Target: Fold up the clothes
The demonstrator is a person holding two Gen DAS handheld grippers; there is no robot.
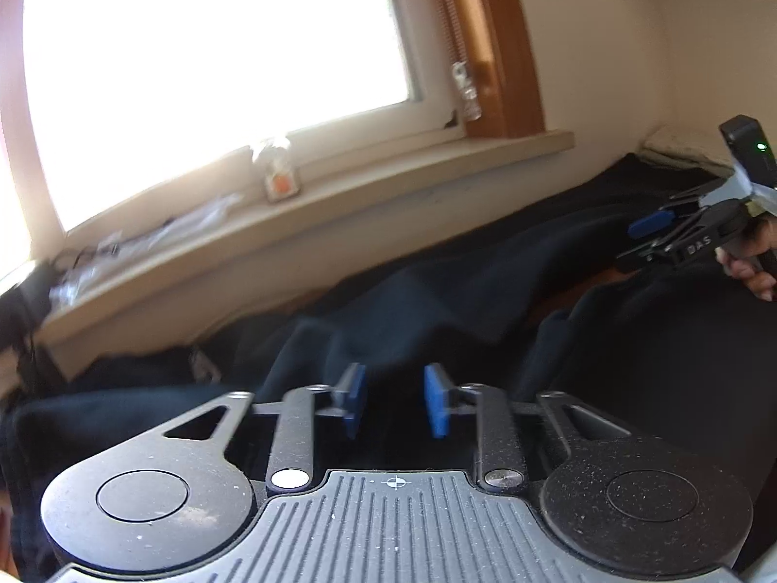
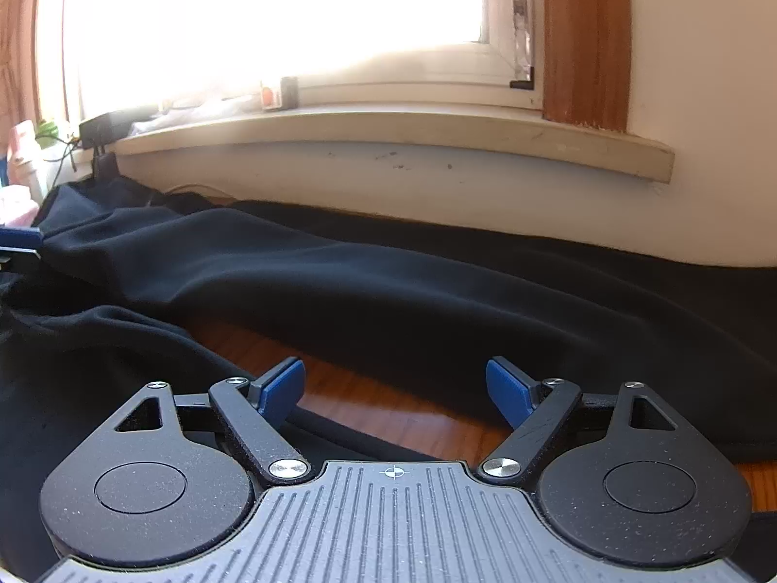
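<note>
Wooden tabletop (image 2: 388, 408) below a window sill (image 2: 388, 131): one black garment (image 2: 388, 282), rumpled and spread along the wall. Left gripper (image 1: 394, 401) hovers over cloth, jaws parted and empty; right gripper (image 2: 396, 388) likewise, gaping wide. Advisable: pinch one single edge each, then lift evenly.

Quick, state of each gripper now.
Left gripper: open, holds nothing, dark garment beneath.
Right gripper: wide open, empty.

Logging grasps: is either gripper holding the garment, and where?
Neither. Left gripper and right gripper are both open above the black garment, gripping nothing.
</note>
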